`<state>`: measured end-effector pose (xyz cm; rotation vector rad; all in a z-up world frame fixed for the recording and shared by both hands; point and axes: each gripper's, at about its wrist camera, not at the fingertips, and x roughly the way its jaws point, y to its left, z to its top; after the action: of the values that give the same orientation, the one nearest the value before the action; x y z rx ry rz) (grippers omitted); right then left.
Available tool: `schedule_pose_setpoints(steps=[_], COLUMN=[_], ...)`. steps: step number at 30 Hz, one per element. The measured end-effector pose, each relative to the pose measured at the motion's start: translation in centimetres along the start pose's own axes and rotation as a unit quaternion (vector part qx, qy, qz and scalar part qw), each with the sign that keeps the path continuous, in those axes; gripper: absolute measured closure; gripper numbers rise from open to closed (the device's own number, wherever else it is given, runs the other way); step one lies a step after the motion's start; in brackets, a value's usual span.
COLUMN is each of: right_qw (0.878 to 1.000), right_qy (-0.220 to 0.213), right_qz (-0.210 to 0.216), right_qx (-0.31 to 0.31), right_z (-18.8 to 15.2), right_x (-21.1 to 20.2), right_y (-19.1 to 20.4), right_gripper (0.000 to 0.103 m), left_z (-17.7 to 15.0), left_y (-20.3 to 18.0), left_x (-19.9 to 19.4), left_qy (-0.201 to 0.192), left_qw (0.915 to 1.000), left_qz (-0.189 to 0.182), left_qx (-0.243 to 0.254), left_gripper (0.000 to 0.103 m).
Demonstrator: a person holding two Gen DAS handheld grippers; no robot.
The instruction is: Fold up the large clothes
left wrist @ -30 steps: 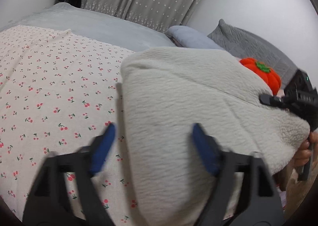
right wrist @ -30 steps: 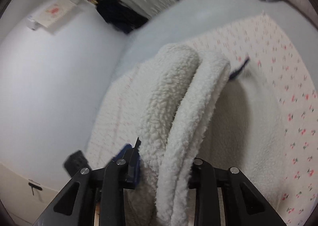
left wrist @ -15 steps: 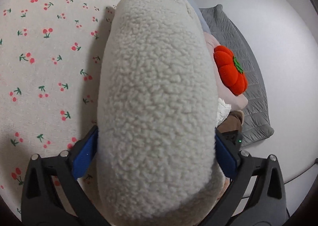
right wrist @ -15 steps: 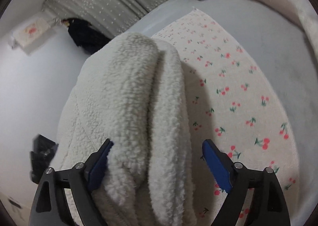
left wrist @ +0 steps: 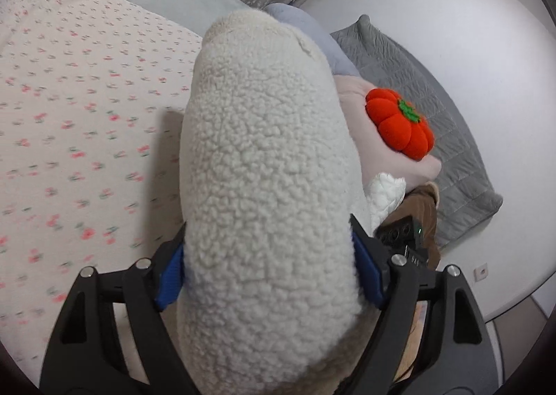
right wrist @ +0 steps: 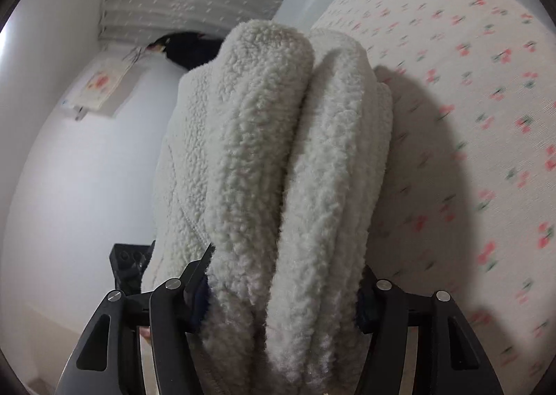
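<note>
Bed with cherry-print sheet (left wrist: 87, 124). Cream fleece garment (left wrist: 267, 186), folded thick, raised above sheet; left claw (left wrist: 267, 266) and right claw (right wrist: 281, 297), jaws just closing, each pinching garment's bulk.

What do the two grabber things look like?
Both look alike. The left gripper has two black plastic fingers built like open triangle frames, with shiny silver screws and bright blue pads inside. The right gripper has the same black frames and silver screws; its pads look dark blue, mostly hidden.
</note>
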<state>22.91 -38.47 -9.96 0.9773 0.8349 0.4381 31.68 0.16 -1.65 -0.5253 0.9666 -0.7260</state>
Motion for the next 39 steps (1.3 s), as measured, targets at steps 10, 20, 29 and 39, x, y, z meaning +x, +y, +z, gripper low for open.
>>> schedule_pose_setpoints(steps=[10, 20, 29, 39], right_qw=[0.994, 0.996, 0.973, 0.981], right_qy=[0.022, -0.012, -0.039, -0.028], right_qz=[-0.098, -0.035, -0.092, -0.153], right_qx=[-0.047, -0.083, -0.209, -0.119], right_z=[-0.9, 3.9, 5.2, 6.9], right_x=[3.9, 1.7, 5.4, 5.1], right_y=[0.3, 5.2, 9.6, -2.4], right_gripper=[0.017, 0.020, 0.085, 0.073], left_z=[-2.1, -0.1, -0.4, -3.4], left_y=[4.0, 3.7, 1.7, -0.7], left_x=[-0.6, -1.6, -1.0, 5.3], left_qy=[-0.032, -0.108, -0.121, -0.061], left_qw=[0.9902, 0.9835, 0.9789, 0.9594], left_qz=[0.119, 0.099, 0.053, 0.085], left_qx=[0.066, 0.106, 0.156, 0.262], left_gripper=[0.014, 0.052, 0.060, 0.060])
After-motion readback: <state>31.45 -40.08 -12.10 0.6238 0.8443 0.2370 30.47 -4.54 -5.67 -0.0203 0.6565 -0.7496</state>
